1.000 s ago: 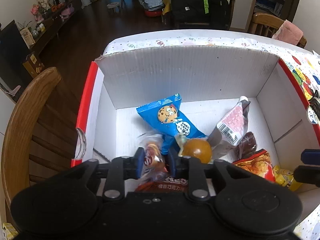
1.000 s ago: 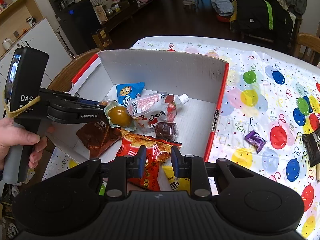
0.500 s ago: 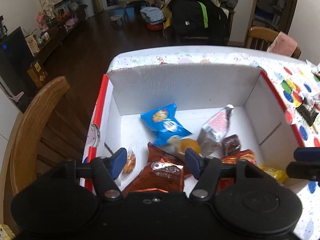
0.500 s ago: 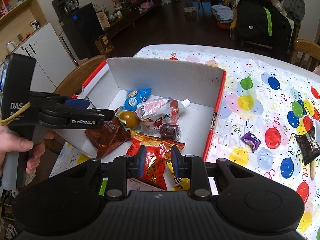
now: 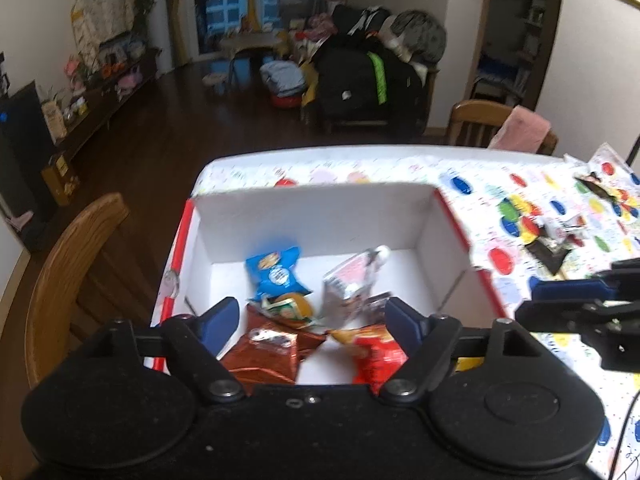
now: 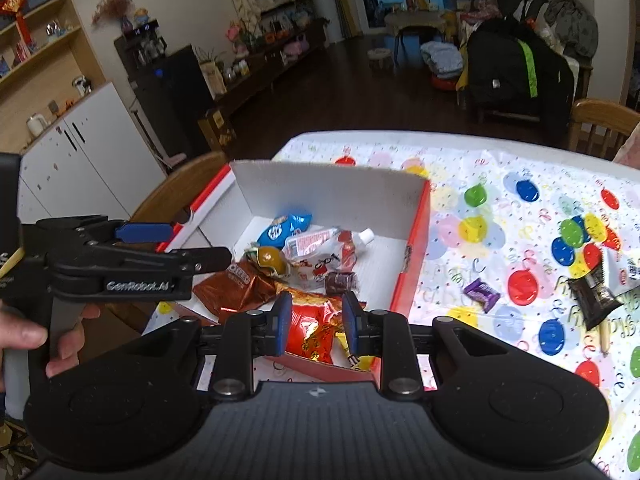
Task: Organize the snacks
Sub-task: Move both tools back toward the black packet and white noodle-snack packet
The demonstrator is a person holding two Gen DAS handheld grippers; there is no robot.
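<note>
The left tongs point(image 5: 310, 322) hang spread wide and empty above the white cardboard box with red outer walls point(image 6: 332, 192), where a blue cookie packet point(image 5: 274, 274), a shiny brown wrapper point(image 5: 266, 354) and a red crisp bag point(image 6: 312, 326) lie. The right tongs point(image 6: 314, 320) stand partly apart, gripping nothing; a small purple candy point(image 6: 482, 293) lies outside on the balloon-print tabletop point(image 6: 500, 208)

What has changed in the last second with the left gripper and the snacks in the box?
The left gripper has let go of the small clear-wrapped snack, opened wide and pulled back up above the box. That snack is now hidden from view. The right gripper has also risen, its fingers still empty. The blue cookie packet and other snacks stayed put.
</note>
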